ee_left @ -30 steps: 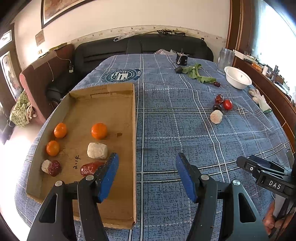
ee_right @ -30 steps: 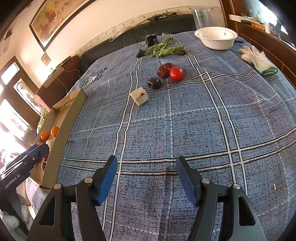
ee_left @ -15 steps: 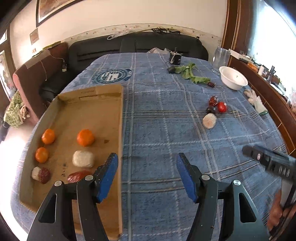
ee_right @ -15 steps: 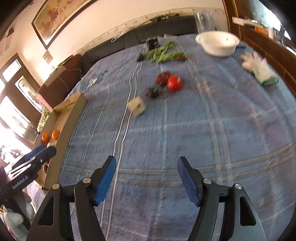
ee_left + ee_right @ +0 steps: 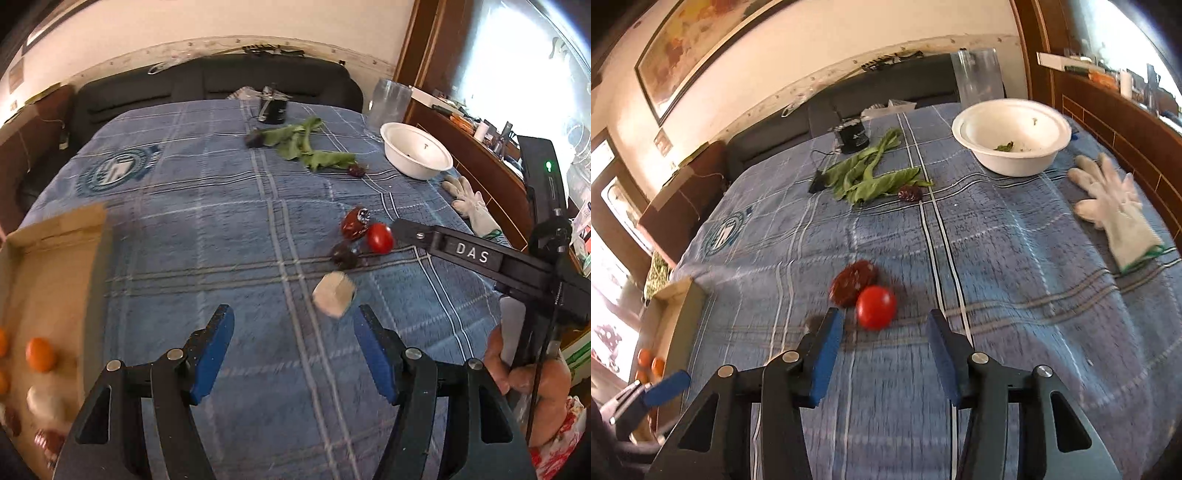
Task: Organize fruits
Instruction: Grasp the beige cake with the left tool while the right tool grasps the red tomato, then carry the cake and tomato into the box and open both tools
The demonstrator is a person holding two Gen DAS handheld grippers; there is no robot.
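Where blur softens it, dark fruit [image 5: 344,255] indistinct, cardboard tray [image 5: 55,236] cropped

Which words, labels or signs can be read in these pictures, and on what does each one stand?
"DAS": white letters on the right tongs' black arm, seen from the left wrist camera.
Round emblem on the blue tablecloth: its lettering is too blurred to read.
Black cup: a pale mark, too small to read.

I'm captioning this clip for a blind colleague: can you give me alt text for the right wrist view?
The right gripper hangs open over a blue plaid tablecloth, its jaws just narrowed, nothing between its blue pads, with a red tomato and a dark red fruit just ahead. Farther back lie green leaves, a white bowl and a white glove.
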